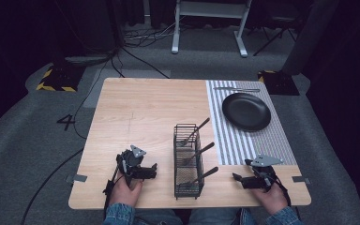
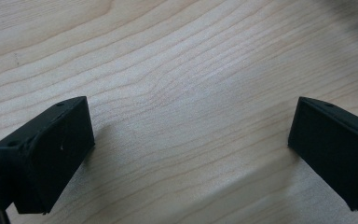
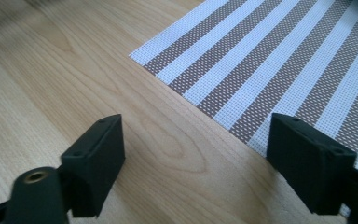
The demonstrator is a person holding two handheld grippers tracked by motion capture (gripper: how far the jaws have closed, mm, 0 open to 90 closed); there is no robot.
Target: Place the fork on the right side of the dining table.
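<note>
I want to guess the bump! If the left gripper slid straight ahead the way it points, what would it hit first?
Probably the wire basket. In the high view the left gripper points right, across bare table, toward the basket's near side. Its own view shows wood between open jaws, so height is unclear.
</note>
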